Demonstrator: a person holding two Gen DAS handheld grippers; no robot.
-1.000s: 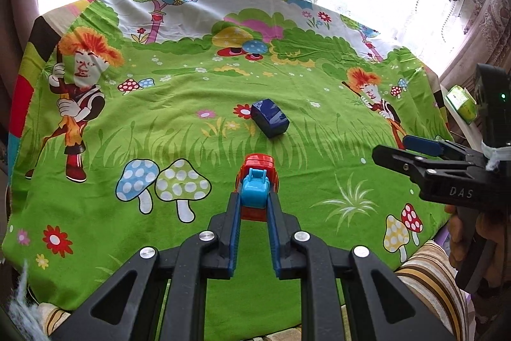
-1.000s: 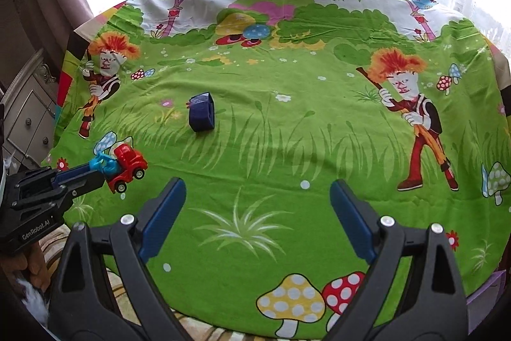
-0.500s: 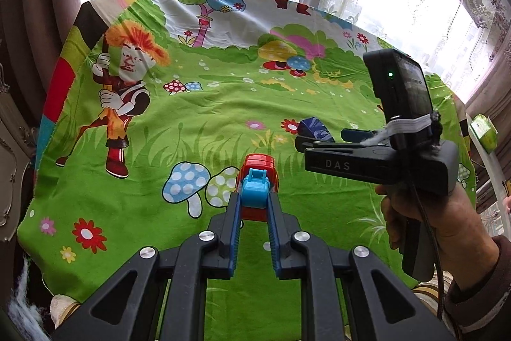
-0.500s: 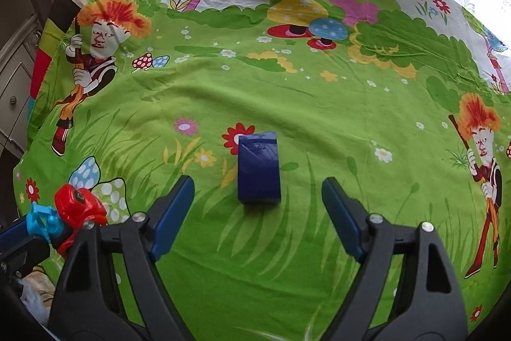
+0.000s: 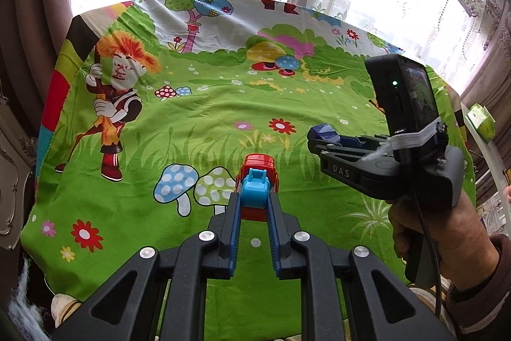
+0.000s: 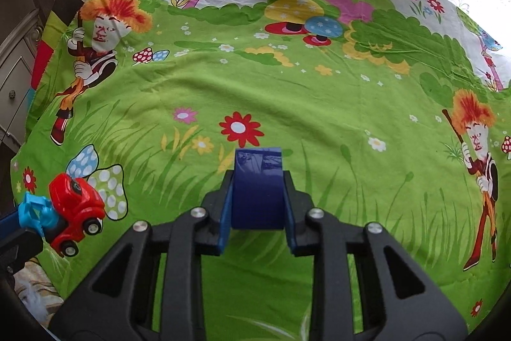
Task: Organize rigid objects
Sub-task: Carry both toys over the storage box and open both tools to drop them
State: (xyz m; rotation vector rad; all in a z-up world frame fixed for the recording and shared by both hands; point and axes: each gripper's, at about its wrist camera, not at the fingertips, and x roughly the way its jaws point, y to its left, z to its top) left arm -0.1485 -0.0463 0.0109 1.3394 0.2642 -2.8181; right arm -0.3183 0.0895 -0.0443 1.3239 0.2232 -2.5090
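Note:
A red toy truck (image 5: 259, 163) with a light-blue rear part hangs just over the cartoon-print cloth (image 5: 191, 123), and my left gripper (image 5: 254, 197) is shut on that blue part. The right wrist view shows the truck (image 6: 76, 200) at the lower left, still held. A dark blue block (image 6: 258, 160) sits on the cloth between the pads of my right gripper (image 6: 258, 176). Its jaws are closing and both pads touch the block's sides. From the left wrist, the right gripper (image 5: 314, 139) reaches in from the right, and only a corner of the block (image 5: 323, 130) shows.
A person's hand (image 5: 431, 229) holds the right gripper's handle. A cabinet (image 6: 16, 75) stands left of the table. A green box (image 5: 479, 120) sits on a ledge at the right. Curtains and a bright window lie behind the far edge.
My right gripper moved left and down over the blue block, and its jaws closed from wide apart onto the block's sides. The left gripper kept holding the truck, almost still.

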